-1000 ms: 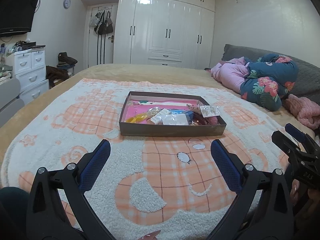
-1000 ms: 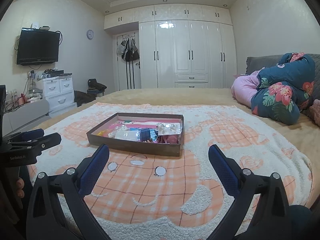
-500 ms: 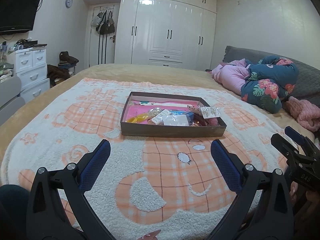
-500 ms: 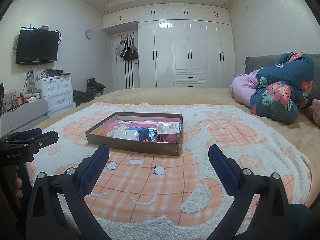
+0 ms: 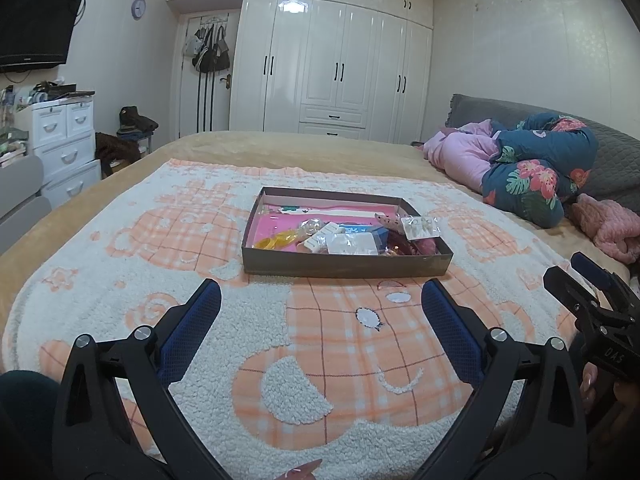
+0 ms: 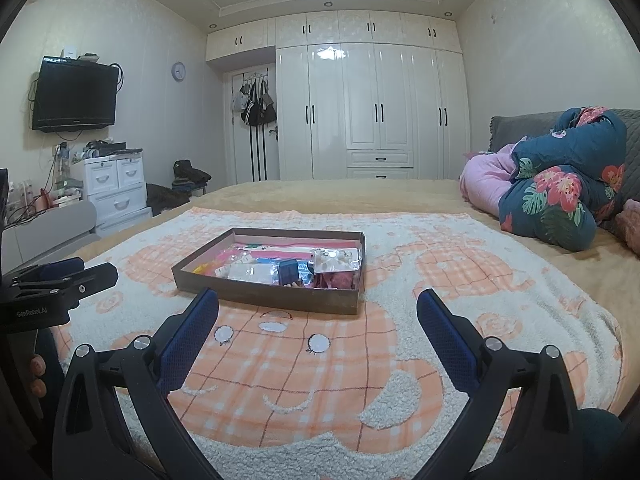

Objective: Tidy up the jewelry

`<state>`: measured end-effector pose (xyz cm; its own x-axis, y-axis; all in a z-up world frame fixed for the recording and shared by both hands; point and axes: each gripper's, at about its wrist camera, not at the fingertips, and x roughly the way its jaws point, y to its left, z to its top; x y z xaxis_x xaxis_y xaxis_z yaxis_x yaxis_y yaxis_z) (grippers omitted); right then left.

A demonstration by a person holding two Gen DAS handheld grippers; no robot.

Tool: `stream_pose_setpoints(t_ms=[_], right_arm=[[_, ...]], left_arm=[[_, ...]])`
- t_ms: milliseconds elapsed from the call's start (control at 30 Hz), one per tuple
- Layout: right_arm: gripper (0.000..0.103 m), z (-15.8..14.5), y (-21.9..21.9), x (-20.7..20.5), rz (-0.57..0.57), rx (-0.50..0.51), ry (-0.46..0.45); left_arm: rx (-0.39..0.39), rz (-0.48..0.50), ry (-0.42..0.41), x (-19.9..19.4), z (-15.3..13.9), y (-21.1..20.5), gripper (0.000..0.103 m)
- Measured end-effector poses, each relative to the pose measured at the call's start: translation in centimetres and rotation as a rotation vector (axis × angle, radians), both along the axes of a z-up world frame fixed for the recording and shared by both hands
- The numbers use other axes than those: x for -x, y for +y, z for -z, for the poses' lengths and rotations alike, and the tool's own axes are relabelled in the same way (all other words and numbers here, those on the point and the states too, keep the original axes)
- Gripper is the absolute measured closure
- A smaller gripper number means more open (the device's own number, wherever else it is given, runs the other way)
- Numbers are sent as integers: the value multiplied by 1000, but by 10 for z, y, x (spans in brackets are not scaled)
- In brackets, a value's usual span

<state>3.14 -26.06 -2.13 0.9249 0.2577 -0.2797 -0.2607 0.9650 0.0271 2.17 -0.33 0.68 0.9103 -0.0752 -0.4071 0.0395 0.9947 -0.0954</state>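
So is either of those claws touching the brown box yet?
Apart. In each wrist view, blanket shows between the open fingertips and the box: left gripper, right gripper. Both hold nothing.

"GenRobot.AI" on left hand-held gripper (image 6: pixel 60 276); "DAS" on right hand-held gripper (image 5: pixel 588 284).

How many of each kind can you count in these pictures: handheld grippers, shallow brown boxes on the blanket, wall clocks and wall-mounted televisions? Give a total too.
Grippers: 2, the left gripper and the right gripper, both with fingers apart
Brown box: 1
Wall clock: 1
Television: 1
Total: 5
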Motion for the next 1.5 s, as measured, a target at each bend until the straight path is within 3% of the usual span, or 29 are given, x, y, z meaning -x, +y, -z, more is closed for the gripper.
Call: stream_pose_setpoints(t_ms=[1500], right_arm=[[6, -1, 1, 1, 2, 1, 0]], left_arm=[[-6, -11, -8, -3, -5, 2, 11]])
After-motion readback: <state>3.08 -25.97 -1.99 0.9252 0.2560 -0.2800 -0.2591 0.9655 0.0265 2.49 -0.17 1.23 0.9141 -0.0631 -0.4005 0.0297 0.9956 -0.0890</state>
